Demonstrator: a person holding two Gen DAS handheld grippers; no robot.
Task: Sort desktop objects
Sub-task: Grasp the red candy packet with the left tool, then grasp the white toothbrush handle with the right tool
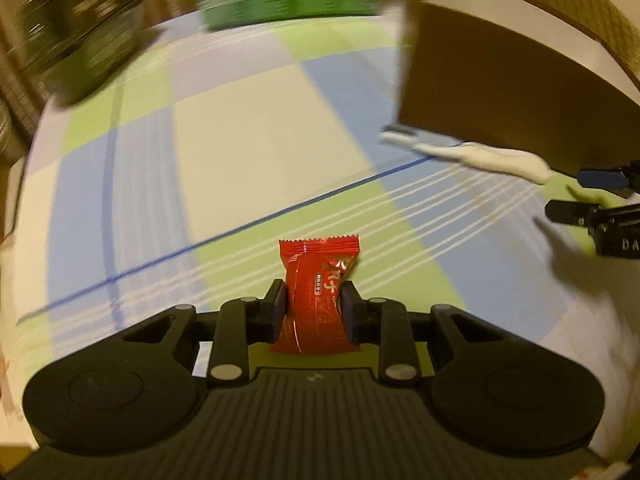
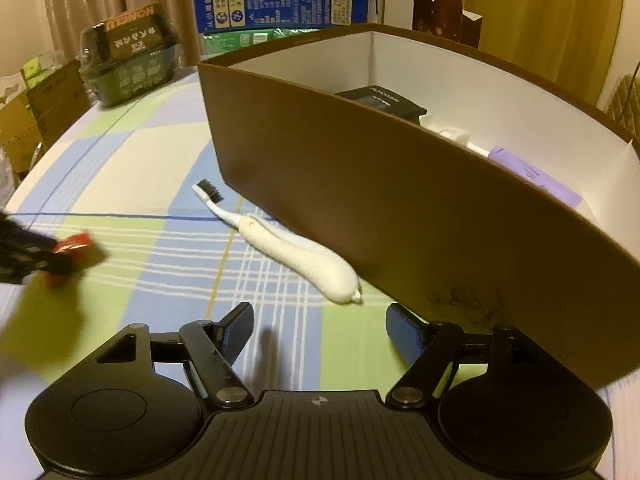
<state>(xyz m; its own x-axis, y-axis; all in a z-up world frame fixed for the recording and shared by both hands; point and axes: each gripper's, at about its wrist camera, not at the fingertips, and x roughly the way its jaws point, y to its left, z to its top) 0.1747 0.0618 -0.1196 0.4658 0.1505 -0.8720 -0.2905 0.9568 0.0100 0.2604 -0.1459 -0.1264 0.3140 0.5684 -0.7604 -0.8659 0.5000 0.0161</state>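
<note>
My left gripper (image 1: 313, 300) is shut on a red candy packet (image 1: 316, 292) and holds it above the checked tablecloth; it shows blurred in the right wrist view (image 2: 60, 256) at far left. My right gripper (image 2: 320, 324) is open and empty, just short of a white toothbrush (image 2: 288, 248) with dark bristles that lies along the front wall of a brown box (image 2: 400, 184). The toothbrush (image 1: 472, 154) and box (image 1: 500, 92) also show in the left wrist view, with the right gripper (image 1: 588, 196) at the right edge. The box holds a black packet (image 2: 380, 100) and a purple item (image 2: 532, 172).
A dark packaged tray (image 2: 128, 60) stands at the table's back left. Blue and green cartons (image 2: 280, 4) stand at the back behind the box. Cardboard boxes (image 2: 32, 108) sit beyond the table's left edge. The checked cloth (image 2: 160, 160) covers the table.
</note>
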